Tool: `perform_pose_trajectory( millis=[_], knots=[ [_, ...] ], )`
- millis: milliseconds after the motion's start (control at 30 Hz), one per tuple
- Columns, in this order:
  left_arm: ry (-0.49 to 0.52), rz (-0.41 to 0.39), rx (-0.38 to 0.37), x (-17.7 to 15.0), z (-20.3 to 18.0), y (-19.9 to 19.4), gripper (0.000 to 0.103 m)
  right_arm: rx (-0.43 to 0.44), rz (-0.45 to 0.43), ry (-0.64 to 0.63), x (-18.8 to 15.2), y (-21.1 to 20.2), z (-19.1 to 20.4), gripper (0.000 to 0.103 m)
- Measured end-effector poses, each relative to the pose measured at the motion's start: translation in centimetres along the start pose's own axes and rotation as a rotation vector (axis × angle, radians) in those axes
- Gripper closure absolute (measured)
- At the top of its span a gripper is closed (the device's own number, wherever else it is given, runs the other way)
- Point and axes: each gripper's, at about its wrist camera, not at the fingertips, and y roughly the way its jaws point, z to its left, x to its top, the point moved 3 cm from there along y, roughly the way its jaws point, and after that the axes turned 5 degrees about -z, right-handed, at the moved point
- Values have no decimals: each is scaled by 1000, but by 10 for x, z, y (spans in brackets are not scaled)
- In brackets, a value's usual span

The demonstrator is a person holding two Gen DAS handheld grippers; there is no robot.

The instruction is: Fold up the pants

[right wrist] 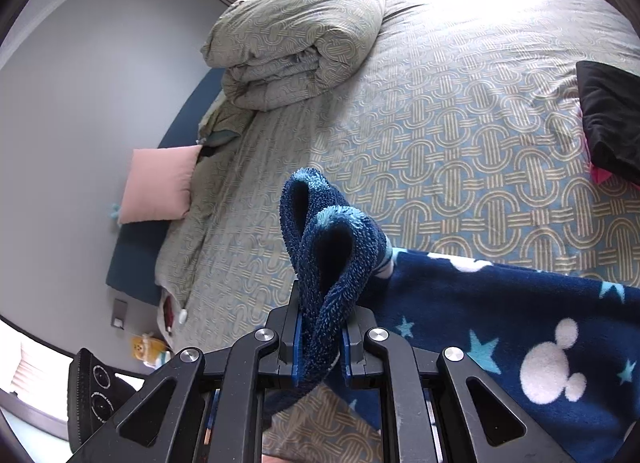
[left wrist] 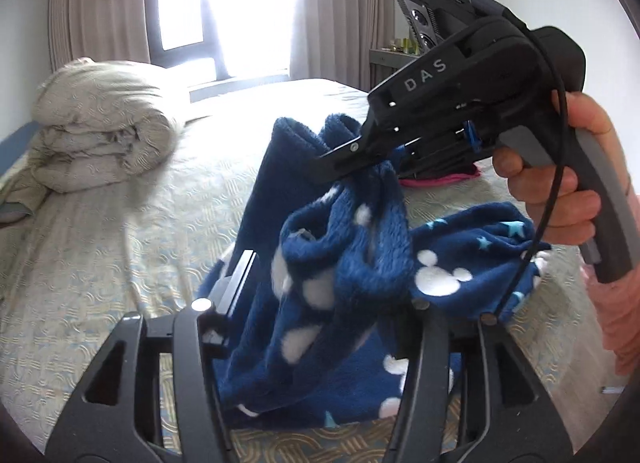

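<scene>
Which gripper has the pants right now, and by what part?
The right gripper is shut on a doubled fold at the pants' edge. The left gripper's jaws stand apart, fabric between them, not clamped.

Loads of open bedspread [right wrist: 460,111] in the middle, easy room for a hand to pass there. The rolled duvet [right wrist: 296,43] blocks the far corner by the window, a pink pillow [right wrist: 160,183] sits at the wall-side edge, and a black garment [right wrist: 612,119] takes the opposite edge. Up close the pants [left wrist: 340,263] hang bunched between both grippers, so that gap's clogged.
</scene>
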Motion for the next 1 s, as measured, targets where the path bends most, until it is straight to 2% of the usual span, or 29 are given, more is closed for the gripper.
perform_pose_trajectory(
  millis=[200,267,333,467,567,633,700,833,900,967,1000],
  knots=[
    [12,-6,3,13,-4,13,49,10,6,0,3,5,15,90],
    [-13,-7,-19,17,-1,17,76,7,3,-10,3,4,18,90],
    [-18,17,-44,22,-2,19,77,-10,-3,-17,3,4,18,90],
    [70,28,-22,25,-9,18,79,-9,-4,-28,5,3,16,89],
    [71,30,-9,30,-2,14,79,-11,-27,-60,4,0,17,79],
    [63,29,15,33,9,13,79,-14,-85,-56,1,-10,10,50],
    [34,31,36,37,24,11,79,2,-139,-48,-5,-22,0,43],
    [-36,27,74,49,53,5,80,-18,-187,48,-31,-37,-49,43],
    [-68,19,67,54,63,1,80,-64,-171,90,-47,-29,-72,45],
    [-88,10,67,59,67,-3,80,-86,-89,130,-66,3,-90,64],
    [-92,1,72,62,69,-6,80,-78,-44,138,-71,19,-92,79]
  ],
)
